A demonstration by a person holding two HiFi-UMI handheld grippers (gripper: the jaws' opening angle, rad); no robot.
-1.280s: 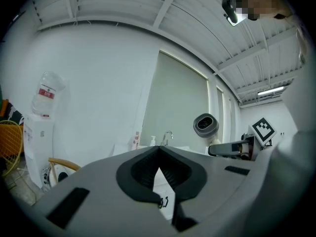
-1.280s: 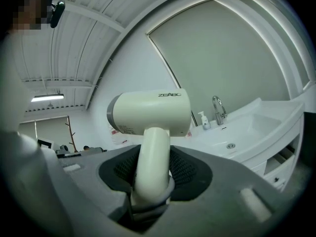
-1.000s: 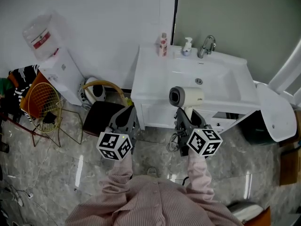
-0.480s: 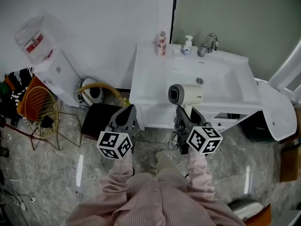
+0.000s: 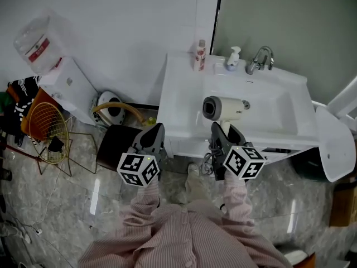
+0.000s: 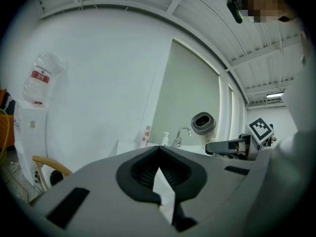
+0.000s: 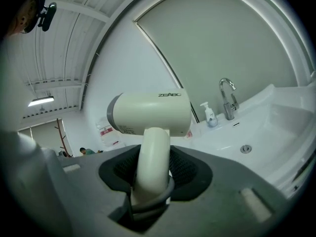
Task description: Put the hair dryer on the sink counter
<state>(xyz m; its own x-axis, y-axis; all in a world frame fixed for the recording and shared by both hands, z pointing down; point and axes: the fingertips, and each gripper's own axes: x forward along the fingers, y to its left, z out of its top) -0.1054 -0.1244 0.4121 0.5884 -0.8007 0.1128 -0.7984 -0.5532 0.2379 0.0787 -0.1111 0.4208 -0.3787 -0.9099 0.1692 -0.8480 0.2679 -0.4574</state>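
Note:
A cream hair dryer [image 5: 223, 108] hangs in the air over the front part of the white sink counter [image 5: 178, 108]. Its barrel lies level and its grey round end points left. My right gripper [image 5: 223, 135] is shut on the handle [image 7: 152, 162], which stands up between the dark pads, with the barrel [image 7: 150, 113] above them. My left gripper [image 5: 152, 139] is held over the floor just before the counter's left front corner. Its jaws [image 6: 159, 174] are shut with nothing between them. In the left gripper view the hair dryer [image 6: 203, 123] shows at the right.
A faucet [image 5: 259, 59], a soap pump [image 5: 231, 57] and a pink bottle [image 5: 200, 54] stand along the counter's back edge. The basin drain [image 7: 246, 148] lies right of the dryer. On the floor at the left are a black stool [image 5: 114, 144], a wire chair [image 5: 47, 128] and a water dispenser [image 5: 64, 77].
The person has stepped closer to the sink. The hair dryer in the right gripper has moved forward over the counter's front edge. The left gripper has moved along with it, still shut.

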